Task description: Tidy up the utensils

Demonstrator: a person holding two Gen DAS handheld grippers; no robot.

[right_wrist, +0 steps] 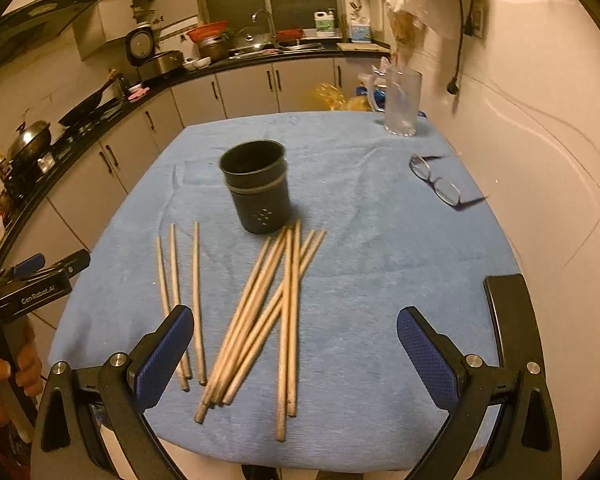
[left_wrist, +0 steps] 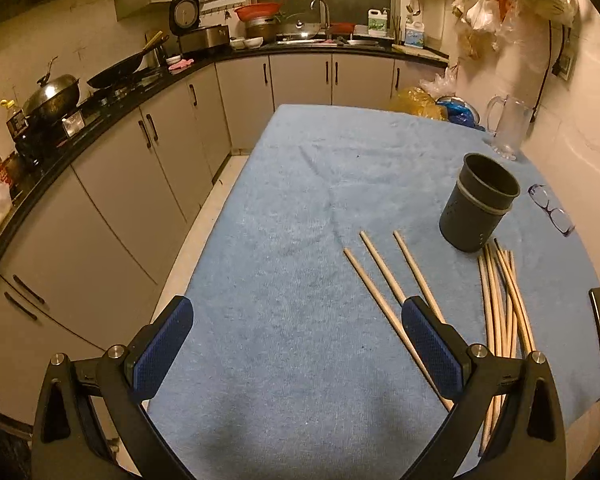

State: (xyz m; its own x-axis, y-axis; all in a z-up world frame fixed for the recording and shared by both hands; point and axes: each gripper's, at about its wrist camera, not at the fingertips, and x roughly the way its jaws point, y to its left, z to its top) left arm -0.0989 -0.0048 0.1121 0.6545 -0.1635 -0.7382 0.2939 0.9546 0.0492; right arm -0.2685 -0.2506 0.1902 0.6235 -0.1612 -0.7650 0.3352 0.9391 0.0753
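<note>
On the table under a blue terry cloth [right_wrist: 380,280], a dark grey cylindrical utensil holder [right_wrist: 260,188] stands upright and looks empty, though its bottom is hidden. Just in front of it lies a crossed heap of pale wooden chopsticks [right_wrist: 268,320]; three separate wooden chopsticks [right_wrist: 178,292] lie side by side to its left. The left gripper [left_wrist: 298,348] and right gripper [right_wrist: 296,354] both hover above the cloth with jaws spread wide, holding nothing. Dark-framed glasses [right_wrist: 440,184] lie near the wall.
</note>
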